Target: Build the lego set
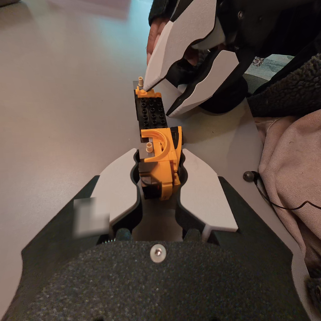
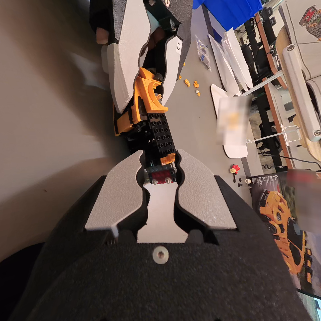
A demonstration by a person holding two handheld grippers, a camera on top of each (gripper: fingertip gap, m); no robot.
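Note:
A partly built brick car model, with a black studded plate and an orange body, hangs between both grippers above a grey table. My left gripper is shut on the orange body end, pads against both its sides. My right gripper is shut on the other end of the model, where a small orange piece and red bricks sit between its pads. The right gripper also shows in the left wrist view, and the left gripper in the right wrist view.
Loose orange pieces, a small red piece and a clear bag lie on the table to the right. A box picturing an orange car lies at the right edge. Beige cloth and an earbud are nearby. The tips of one gripper are about 5 cm away from the tips of the other.

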